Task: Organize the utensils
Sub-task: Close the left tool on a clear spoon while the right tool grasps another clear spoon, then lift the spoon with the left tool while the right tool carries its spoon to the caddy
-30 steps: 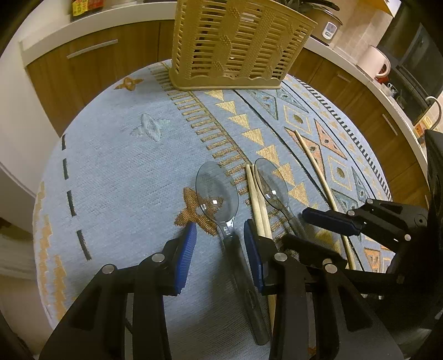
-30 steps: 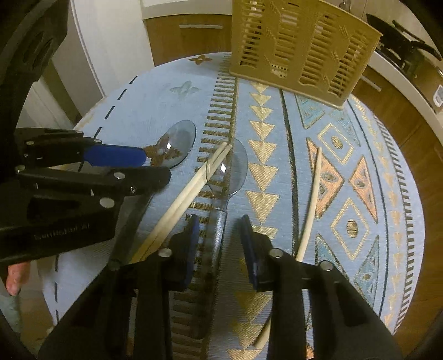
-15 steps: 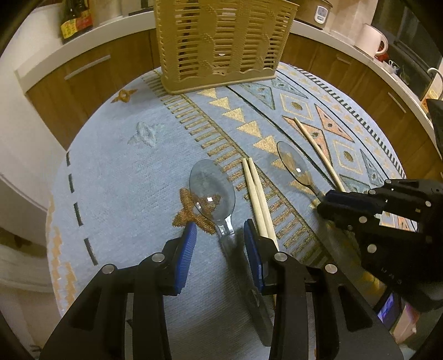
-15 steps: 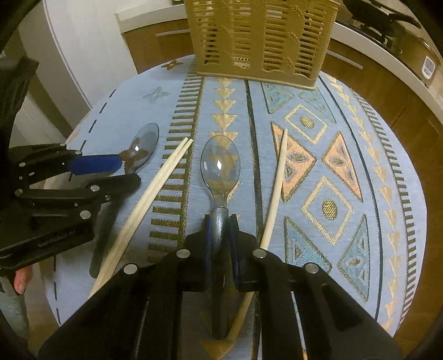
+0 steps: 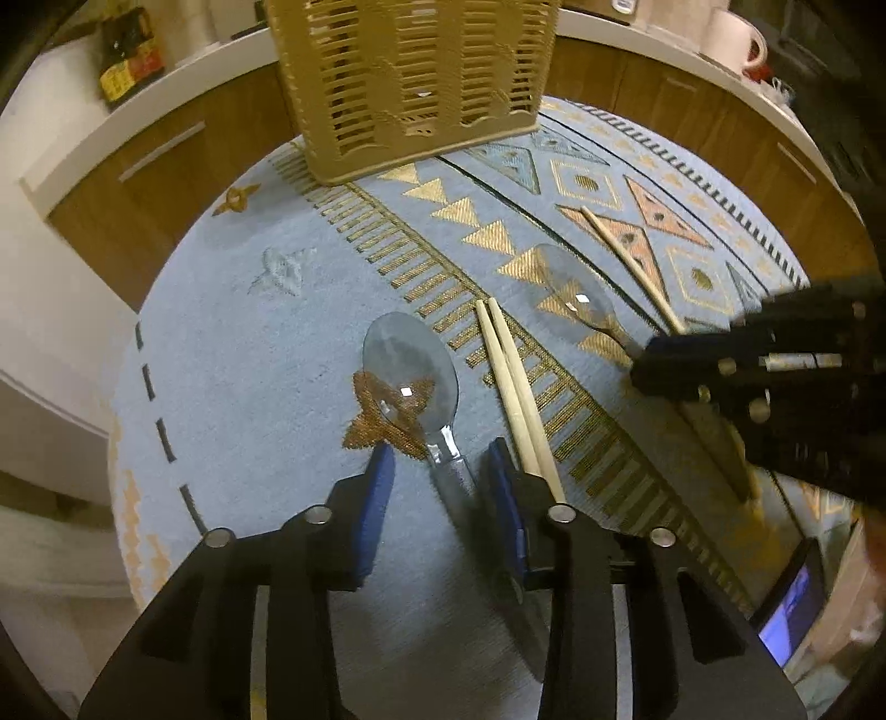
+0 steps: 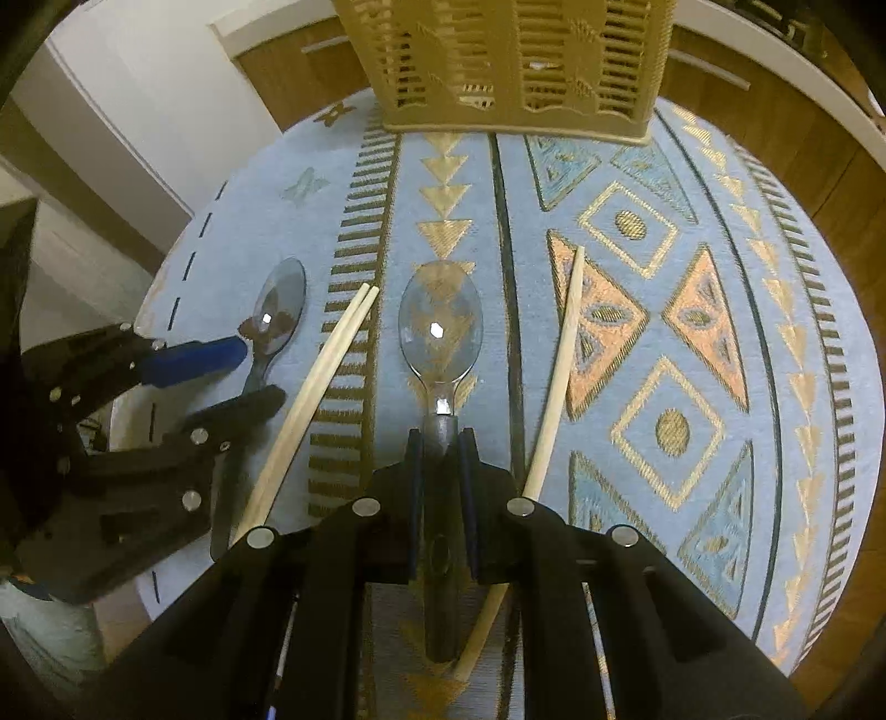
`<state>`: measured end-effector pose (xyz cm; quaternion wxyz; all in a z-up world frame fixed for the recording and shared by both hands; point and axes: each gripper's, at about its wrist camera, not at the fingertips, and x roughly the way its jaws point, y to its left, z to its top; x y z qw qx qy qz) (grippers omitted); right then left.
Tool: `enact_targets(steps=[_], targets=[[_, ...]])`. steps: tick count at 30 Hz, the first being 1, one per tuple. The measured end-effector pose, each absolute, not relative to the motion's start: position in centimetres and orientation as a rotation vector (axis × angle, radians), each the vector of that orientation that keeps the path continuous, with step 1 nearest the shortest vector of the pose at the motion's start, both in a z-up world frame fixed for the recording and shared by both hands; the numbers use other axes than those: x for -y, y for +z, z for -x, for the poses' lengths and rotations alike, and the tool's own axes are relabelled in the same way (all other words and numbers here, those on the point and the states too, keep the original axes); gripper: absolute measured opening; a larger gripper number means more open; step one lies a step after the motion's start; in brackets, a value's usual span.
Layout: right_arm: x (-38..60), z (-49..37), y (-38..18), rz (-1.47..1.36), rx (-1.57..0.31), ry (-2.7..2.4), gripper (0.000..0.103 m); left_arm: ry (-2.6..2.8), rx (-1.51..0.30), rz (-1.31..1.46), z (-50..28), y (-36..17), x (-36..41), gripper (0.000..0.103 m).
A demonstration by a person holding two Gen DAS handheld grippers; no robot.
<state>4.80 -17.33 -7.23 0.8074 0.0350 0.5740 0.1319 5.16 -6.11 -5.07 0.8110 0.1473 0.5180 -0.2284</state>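
Note:
Two clear plastic spoons lie on the patterned blue cloth. My left gripper [image 5: 440, 471] is open, its blue pads on either side of the left spoon's [image 5: 412, 382] handle. My right gripper [image 6: 441, 448] is shut on the right spoon [image 6: 441, 327] at its dark handle; this spoon also shows in the left wrist view [image 5: 576, 299]. A pair of chopsticks [image 5: 518, 399] lies between the spoons, also in the right wrist view [image 6: 326, 376]. A single chopstick [image 6: 559, 365] lies right of the held spoon. The tan slotted utensil basket [image 5: 410, 77] stands at the far side.
The round table [image 6: 747, 387] is ringed by wooden cabinets [image 5: 138, 183] and a white counter with a bottle [image 5: 127, 55] and a kettle [image 5: 736, 39]. The right gripper's body [image 5: 786, 382] shows at the right of the left wrist view.
My right gripper closed on the right spoon's handle and turned it to point at the basket. My left gripper stayed open over the left spoon and drew back slightly.

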Motion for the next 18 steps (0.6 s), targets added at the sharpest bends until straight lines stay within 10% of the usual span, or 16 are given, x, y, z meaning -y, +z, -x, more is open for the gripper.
enact_targets(steps=[4, 18], targets=[[16.8, -5.9, -7.1, -0.058, -1.285, 0.302, 0.015, -0.476, -1.118, -0.286, -5.9, -5.0, 5.1, 0.01], [13.3, -8.3, -7.2, 0.06, -1.365, 0.308, 0.022, -0.501, -1.152, -0.276, -6.4, -4.9, 5.0, 0.015]])
